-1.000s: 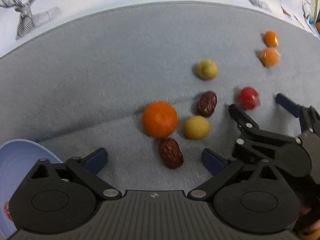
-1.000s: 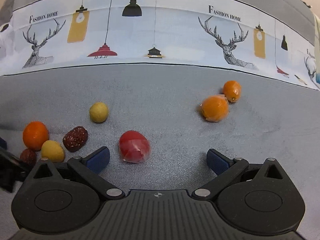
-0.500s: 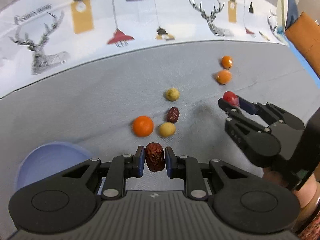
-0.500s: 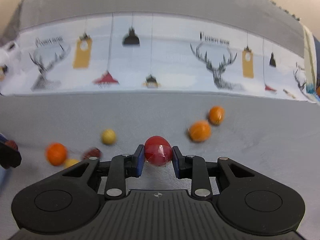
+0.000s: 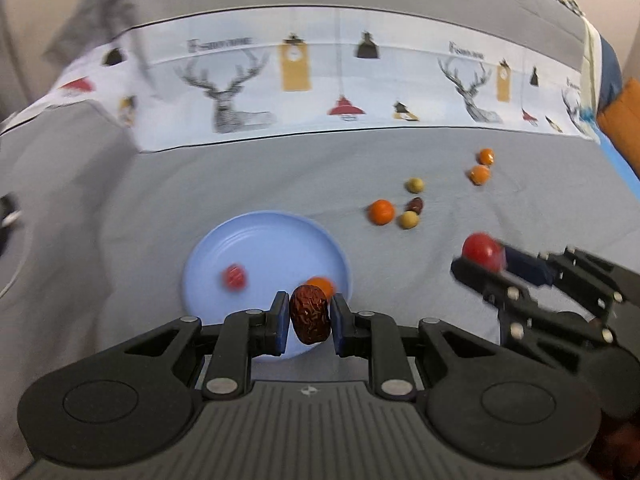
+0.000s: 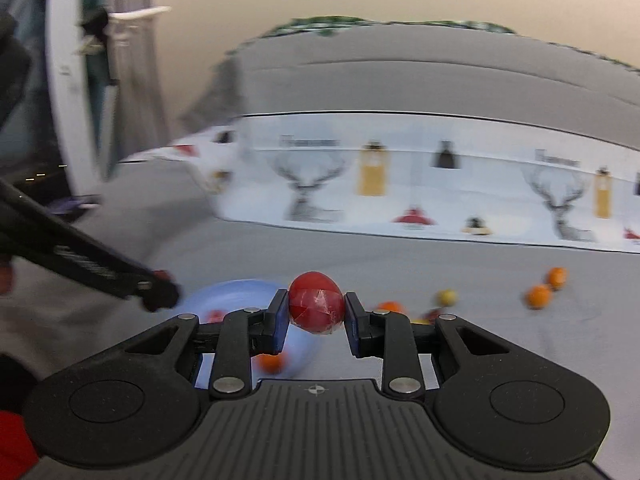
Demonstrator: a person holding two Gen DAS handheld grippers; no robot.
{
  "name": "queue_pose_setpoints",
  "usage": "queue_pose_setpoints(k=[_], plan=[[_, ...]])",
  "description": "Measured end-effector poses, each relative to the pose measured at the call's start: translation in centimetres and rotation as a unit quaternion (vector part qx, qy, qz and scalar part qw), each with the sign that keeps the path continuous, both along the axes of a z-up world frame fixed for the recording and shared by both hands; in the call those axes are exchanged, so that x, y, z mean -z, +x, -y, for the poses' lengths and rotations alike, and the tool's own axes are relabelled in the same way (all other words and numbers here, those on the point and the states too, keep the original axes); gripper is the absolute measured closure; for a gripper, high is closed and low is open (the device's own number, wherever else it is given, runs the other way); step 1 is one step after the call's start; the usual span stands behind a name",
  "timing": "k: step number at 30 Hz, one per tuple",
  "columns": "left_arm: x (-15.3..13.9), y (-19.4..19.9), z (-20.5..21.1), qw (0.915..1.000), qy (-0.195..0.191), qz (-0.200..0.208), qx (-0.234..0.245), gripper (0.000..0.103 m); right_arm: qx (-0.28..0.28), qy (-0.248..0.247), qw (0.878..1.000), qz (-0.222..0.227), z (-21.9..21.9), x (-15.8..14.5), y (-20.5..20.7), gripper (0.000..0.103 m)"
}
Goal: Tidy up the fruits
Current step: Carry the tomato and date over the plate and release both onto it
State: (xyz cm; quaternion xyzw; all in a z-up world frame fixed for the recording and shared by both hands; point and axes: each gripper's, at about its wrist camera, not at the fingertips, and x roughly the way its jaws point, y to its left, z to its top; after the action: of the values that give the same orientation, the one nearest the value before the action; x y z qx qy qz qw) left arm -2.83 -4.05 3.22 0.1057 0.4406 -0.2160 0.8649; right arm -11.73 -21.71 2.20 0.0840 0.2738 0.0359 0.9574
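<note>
Grey cloth (image 5: 240, 176) covers the tabletop, where a blue plate (image 5: 256, 236) sits. Left tongs (image 5: 310, 320) pinch a wrinkled red date (image 5: 310, 313) above the plate's near rim; right tongs (image 6: 316, 318) clamp a red tomato (image 6: 316, 302) nearby.

Illumination was even and diffuse in both views, with no hard glare. Shadows on the grey cloth (image 5: 240, 184) were soft and faint. Both frames showed strong fisheye distortion: the printed border strip (image 5: 340, 80) bowed upward and straight edges curved toward the corners, which were darkened. The left wrist view was moderately sharp at the centre; the date (image 5: 310, 314) showed clear wrinkles, while the blue plate (image 5: 240, 240) and the loose fruits were softened. The right wrist view carried heavy motion blur across the background; only the red fruit (image 6: 316, 303) was crisp.
</note>
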Motion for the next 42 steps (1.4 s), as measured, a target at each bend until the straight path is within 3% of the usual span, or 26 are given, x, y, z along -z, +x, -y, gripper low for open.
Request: queue_pose_setpoints(k=[4, 10, 22, 42], plan=[[-0.8, -2.1, -3.6, 0.9995, -0.014, 0.005, -0.028, 0.08, -0.058, 0.025, 0.998, -0.014, -3.9, -1.6, -1.9, 0.073], [-0.6, -4.7, -6.8, 0.9986, -0.018, 0.015, -0.047, 0.08, -0.114, -0.018, 0.993, -0.026, -8.3, -2.2, -3.9, 0.073], [-0.9, -5.4, -8.3, 0.9971, -0.047, 0.022, -0.055, 0.08, -0.116, -0.043, 0.992, -0.026, -9.3, -2.9, -4.5, 0.073], [-0.3, -4.8, -8.4, 0.997, -0.052, 0.01, -0.057, 0.08, -0.117, -0.044, 0.991, -0.043, -9.6, -2.5, -3.8, 0.073]])
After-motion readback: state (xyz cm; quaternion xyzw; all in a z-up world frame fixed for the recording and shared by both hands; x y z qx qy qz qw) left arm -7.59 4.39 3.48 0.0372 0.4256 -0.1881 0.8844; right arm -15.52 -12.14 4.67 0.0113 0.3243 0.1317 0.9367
